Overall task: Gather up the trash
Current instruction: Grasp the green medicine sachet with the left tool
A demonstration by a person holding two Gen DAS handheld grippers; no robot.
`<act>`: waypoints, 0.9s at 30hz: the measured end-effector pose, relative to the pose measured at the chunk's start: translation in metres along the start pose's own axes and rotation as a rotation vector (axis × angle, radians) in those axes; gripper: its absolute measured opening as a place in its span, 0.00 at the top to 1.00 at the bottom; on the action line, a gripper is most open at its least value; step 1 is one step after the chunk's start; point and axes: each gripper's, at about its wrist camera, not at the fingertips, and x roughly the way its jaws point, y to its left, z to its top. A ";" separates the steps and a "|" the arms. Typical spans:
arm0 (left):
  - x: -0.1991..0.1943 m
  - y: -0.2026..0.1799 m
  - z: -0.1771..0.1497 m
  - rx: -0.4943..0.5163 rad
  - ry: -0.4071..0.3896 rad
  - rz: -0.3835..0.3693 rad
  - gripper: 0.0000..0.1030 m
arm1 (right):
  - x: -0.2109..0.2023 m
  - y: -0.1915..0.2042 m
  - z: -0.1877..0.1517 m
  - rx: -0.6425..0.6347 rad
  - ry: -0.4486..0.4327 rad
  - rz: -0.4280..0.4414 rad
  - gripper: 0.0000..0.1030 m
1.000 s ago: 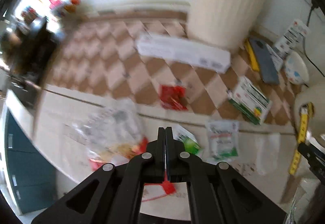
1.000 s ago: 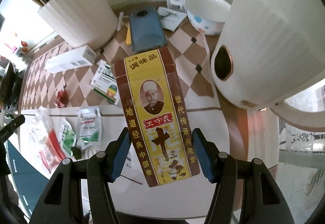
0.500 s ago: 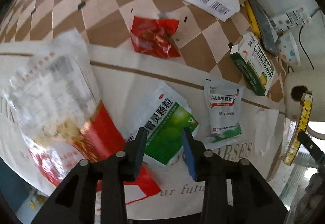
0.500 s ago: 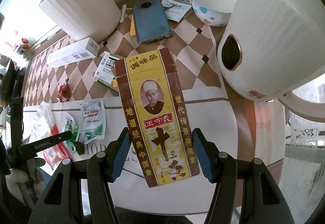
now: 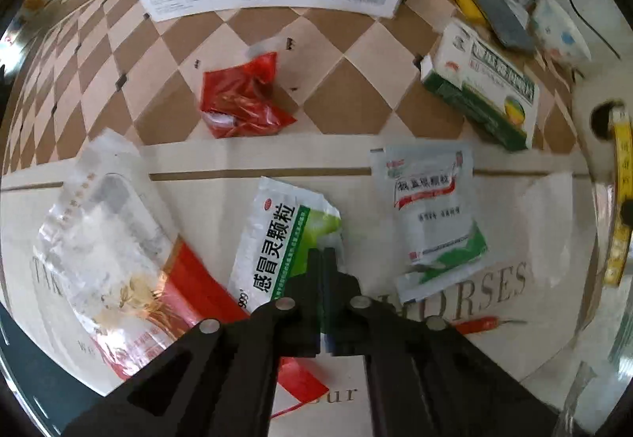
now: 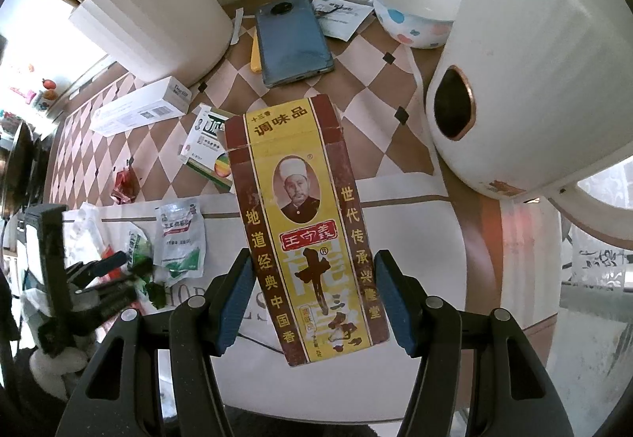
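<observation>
The left gripper (image 5: 321,253), jaws just pressed together, pinched the near-right edge of the green-and-white foil sachet (image 5: 277,235), its long axis running far-to-near. The right gripper (image 6: 314,288) clamped the yellow-and-maroon cardboard spice box (image 6: 306,223).

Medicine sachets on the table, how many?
2. Green sachet pinched in the shut left gripper; white sachet lies flat to its right. More may hide under the big wrapper.
</observation>
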 end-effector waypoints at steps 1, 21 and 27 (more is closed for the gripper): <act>-0.002 0.001 0.001 -0.002 -0.008 0.009 1.00 | 0.000 -0.001 0.000 0.003 0.000 0.000 0.39; -0.142 0.039 -0.016 -0.140 -0.319 0.149 1.00 | -0.025 0.045 -0.005 -0.060 -0.066 0.043 0.39; -0.180 0.085 -0.053 -0.222 -0.383 0.097 1.00 | -0.052 0.084 -0.024 -0.092 -0.120 0.072 0.39</act>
